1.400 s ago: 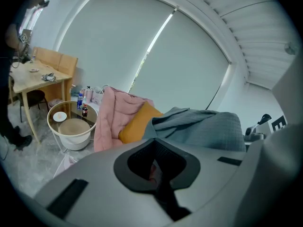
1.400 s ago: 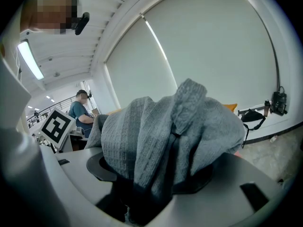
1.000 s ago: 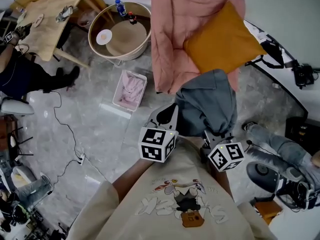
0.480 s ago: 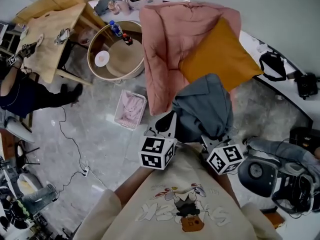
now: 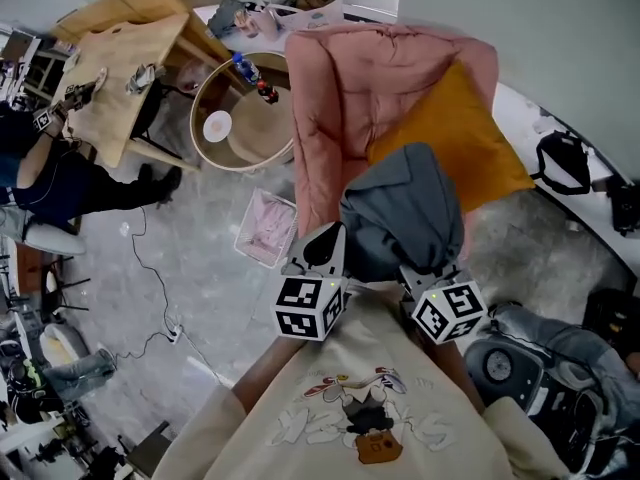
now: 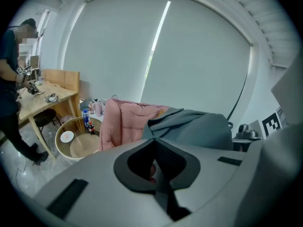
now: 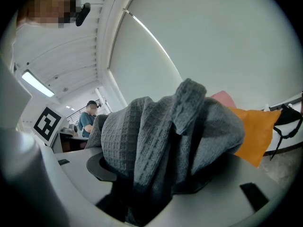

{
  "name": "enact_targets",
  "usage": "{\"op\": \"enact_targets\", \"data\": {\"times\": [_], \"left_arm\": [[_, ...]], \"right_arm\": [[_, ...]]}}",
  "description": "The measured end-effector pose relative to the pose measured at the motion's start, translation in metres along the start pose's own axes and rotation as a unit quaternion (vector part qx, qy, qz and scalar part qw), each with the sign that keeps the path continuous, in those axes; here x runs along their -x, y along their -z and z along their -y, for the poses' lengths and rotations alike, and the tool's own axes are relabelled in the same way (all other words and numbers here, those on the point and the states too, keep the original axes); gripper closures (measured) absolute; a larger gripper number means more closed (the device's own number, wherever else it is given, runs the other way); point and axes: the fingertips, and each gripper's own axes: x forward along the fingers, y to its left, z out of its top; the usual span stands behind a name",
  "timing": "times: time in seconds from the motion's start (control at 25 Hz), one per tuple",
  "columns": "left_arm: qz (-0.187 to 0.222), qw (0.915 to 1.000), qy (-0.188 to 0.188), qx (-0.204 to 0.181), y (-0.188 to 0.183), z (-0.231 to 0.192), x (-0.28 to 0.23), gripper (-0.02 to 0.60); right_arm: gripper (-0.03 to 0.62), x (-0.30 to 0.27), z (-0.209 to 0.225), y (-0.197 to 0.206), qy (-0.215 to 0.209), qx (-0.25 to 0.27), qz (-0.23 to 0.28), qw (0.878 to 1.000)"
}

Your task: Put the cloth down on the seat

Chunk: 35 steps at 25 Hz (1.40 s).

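A grey waffle-weave cloth [image 5: 405,208] hangs bunched in the air in front of the pink armchair [image 5: 340,118], overlapping the lower edge of its orange cushion [image 5: 455,133]. My left gripper [image 5: 333,236] is at the cloth's left edge; in the left gripper view its jaws [image 6: 154,140] meet where the cloth [image 6: 194,129] begins. My right gripper [image 5: 418,273] is under the cloth's right side. In the right gripper view the cloth [image 7: 161,136] is piled thickly between the jaws [image 7: 142,193] and hides them. The cushion [image 7: 255,131] shows behind it.
A round glass-topped table [image 5: 240,118] with bottles [image 5: 245,68] stands left of the chair. A basket with pink fabric [image 5: 268,228] sits on the floor beside it. A wooden table [image 5: 120,58] and a seated person [image 5: 50,168] are at far left. Someone's legs [image 5: 560,348] are at lower right.
The chair and cushion have come nearer and more central in the head view. Both grippers keep hold of the cloth, which now reaches up over the cushion's lower edge.
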Motion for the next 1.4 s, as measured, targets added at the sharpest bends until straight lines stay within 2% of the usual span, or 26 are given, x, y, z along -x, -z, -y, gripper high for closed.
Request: {"op": "enact_targets", "data": {"times": [0.2,0.48,0.84,1.08,1.4], "left_arm": [[-0.011,0.9998,-0.016,0.009,0.008,0.0,-0.013,0.577],[-0.029,0.9969,-0.033,0.065,0.025,-0.026,-0.023,0.577],[-0.05,0.9905,-0.053,0.117,0.051,-0.054,-0.057,0.577],[-0.058,0.9862,-0.066,0.14,0.067,-0.075,-0.078,0.577],[-0.077,0.9828,-0.075,0.15,0.095,-0.083,-0.098,0.577]], "right_arm": [[0.29,-0.015,0.013,0.003,-0.021,0.007,-0.024,0.999],[0.29,-0.043,0.018,0.015,-0.035,0.001,-0.069,0.997],[0.29,-0.087,0.038,0.033,-0.05,0.012,-0.125,0.991],[0.29,-0.117,0.052,0.052,-0.056,0.022,-0.149,0.987],[0.29,-0.141,0.068,0.075,-0.065,0.039,-0.171,0.982]]}}
